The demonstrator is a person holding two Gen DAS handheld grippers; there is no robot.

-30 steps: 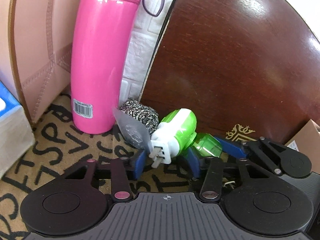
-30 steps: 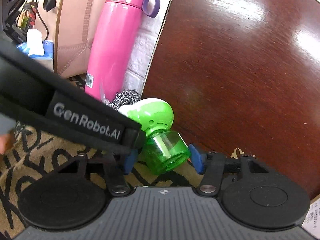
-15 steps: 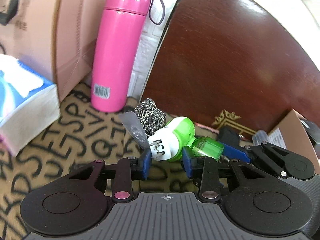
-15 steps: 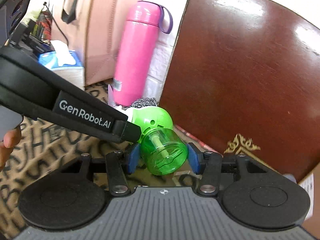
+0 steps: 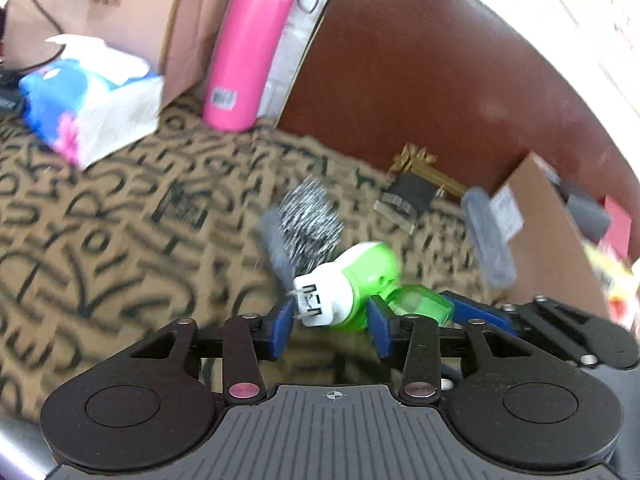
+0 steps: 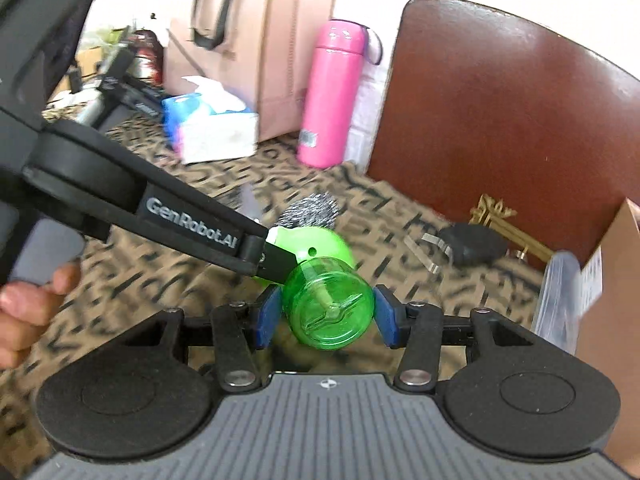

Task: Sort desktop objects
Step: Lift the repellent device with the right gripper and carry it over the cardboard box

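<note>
A green and white plug-in mosquito repeller [image 5: 352, 280] with a clear green bottle [image 6: 330, 308] is held in the air by both grippers. My left gripper [image 5: 330, 320] is shut on its white plug end. My right gripper [image 6: 326, 314] is shut on the green bottle end. The left gripper's arm [image 6: 160, 212] crosses the right wrist view from the left. A steel wool scrubber [image 5: 310, 222] lies on the lettered mat [image 5: 120, 220] just beyond; it also shows in the right wrist view [image 6: 310, 210].
A pink flask [image 5: 250, 44] stands at the back beside a pink paper bag [image 6: 256, 40] and a tissue pack [image 5: 88, 96]. A dark red chair back [image 5: 440, 80] rises behind. A cardboard box [image 5: 548, 232], a black clip [image 6: 472, 244] and a clear plastic piece [image 5: 486, 236] lie right.
Both grippers have lifted the repeller and pulled it back from the flask and chair. The scrubber stays on the mat, now farther off. More of the mat and the cardboard box shows.
</note>
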